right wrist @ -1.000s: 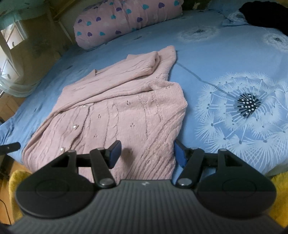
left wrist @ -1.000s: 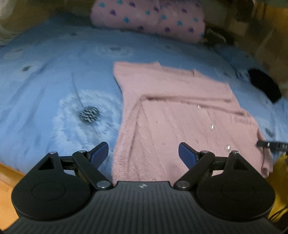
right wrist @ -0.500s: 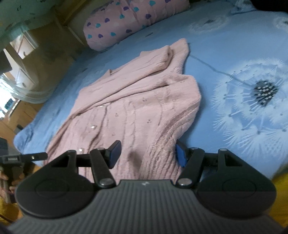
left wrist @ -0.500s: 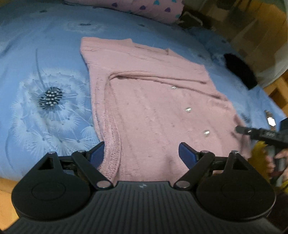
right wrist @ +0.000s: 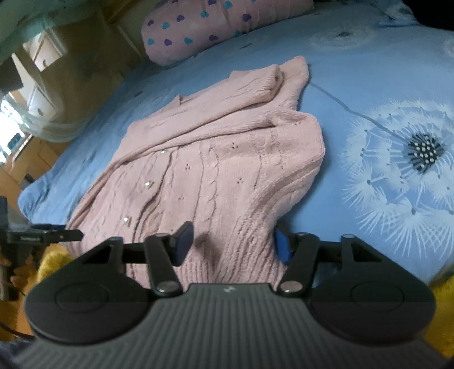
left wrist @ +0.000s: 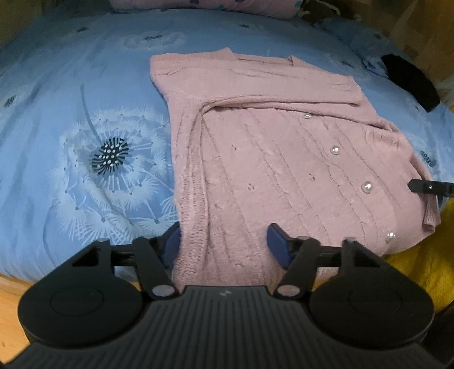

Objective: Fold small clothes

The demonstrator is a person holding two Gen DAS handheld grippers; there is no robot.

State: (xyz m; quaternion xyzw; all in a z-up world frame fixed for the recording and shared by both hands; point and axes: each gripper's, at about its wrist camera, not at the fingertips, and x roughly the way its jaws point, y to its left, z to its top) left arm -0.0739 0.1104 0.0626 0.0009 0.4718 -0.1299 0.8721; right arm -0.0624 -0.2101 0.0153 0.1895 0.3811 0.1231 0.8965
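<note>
Both grippers have come closer to the near hem of the sweater [left wrist: 272, 159] since a second ago, and the sweater now fills more of each view. It lies flat on the bed [left wrist: 56, 85], buttons up, with one sleeve folded across the chest.

On the left wrist side, the sweater's long left edge runs straight up from the gripper, and the blue sheet beside it is wide and bare apart from its printed dandelion. The far right corner of the sweater hangs just over the bed edge, above something yellow [left wrist: 420, 255]. A black cloth [left wrist: 408, 79] sits well apart at the far right. A pink pillow [right wrist: 215, 25] with hearts lies past the collar at the far end.

In the right wrist view, the sweater's right edge is bumpy and lifted a bit, with open blue sheet next to it.

The left gripper [left wrist: 225, 244] has its fingers [left wrist: 276, 241] wide apart. The left finger sits just beside the sweater's left edge, and the right one is over the knit. They hold nothing.

The right gripper [right wrist: 232, 241] also has its fingers [right wrist: 183, 238] wide apart, one over the knit and one at the right edge by the hem. Whether they touch the knit I cannot tell. They hold nothing.
</note>
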